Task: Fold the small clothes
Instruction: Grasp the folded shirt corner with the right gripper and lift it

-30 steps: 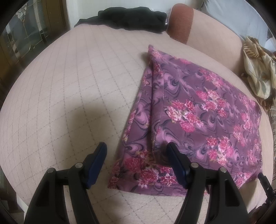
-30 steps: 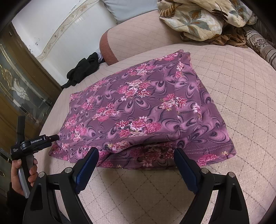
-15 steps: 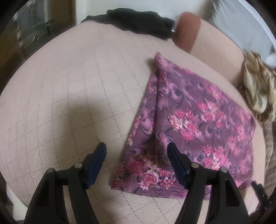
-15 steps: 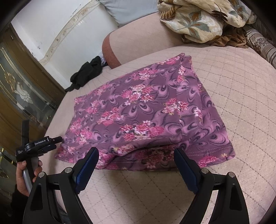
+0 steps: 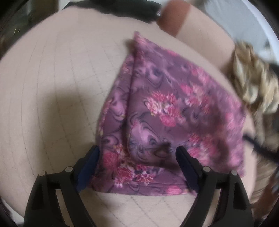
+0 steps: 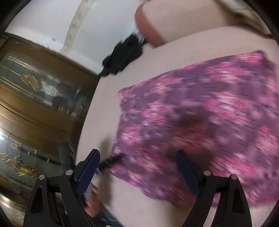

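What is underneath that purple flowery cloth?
The purple floral garment lies folded on a pinkish quilted bed cover, which shows all around it. Along its left edge a lower layer of the same cloth peeks out. Anything else beneath is covered.

— Where did the garment (image 5: 174,108) lie?

— Folded on the bed (image 5: 52,87), right of its middle in the left wrist view, one corner pointing far, its near hem between the fingers of the left gripper (image 5: 137,167).

— And what lay behind it?

— A bolster (image 5: 191,29) at the far right, a heap of dark cloth (image 5: 122,8) at the bed's far edge left of it, and a bundled blanket (image 5: 252,83) at the right.

— In the right wrist view?

— The garment spread right, a cabinet (image 6: 34,104) beside the bed at the left, and a hand (image 6: 92,204) near, by the right gripper (image 6: 137,167).
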The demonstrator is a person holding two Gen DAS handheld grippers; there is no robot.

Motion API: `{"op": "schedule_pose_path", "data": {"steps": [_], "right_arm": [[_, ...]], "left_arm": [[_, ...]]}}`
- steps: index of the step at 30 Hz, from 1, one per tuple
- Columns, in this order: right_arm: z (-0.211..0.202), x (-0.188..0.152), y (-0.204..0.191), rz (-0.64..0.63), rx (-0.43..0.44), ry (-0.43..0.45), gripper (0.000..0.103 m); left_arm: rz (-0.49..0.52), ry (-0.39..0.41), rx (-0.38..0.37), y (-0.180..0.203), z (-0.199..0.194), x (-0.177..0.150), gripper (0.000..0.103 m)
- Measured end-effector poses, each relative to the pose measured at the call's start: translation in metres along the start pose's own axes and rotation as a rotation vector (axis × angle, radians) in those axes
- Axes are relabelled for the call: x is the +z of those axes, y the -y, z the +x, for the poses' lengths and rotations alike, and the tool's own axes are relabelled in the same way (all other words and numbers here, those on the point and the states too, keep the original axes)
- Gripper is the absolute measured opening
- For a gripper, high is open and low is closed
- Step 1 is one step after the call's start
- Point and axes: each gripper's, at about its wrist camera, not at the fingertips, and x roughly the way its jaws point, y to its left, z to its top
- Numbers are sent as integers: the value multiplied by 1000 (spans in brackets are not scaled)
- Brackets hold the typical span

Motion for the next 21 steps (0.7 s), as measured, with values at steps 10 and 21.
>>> {"op": "schedule_pose_path", "data": {"steps": [10, 21], "right_arm": [[160, 55, -60, -10, -96, -417, 74], [240, 57, -99, -114, -305, -543, 56]], "left_arm": [[-230, 76, -256, -35, -24, 7, 8], [-187, 127, -255, -19, -42, 11, 8]]}}
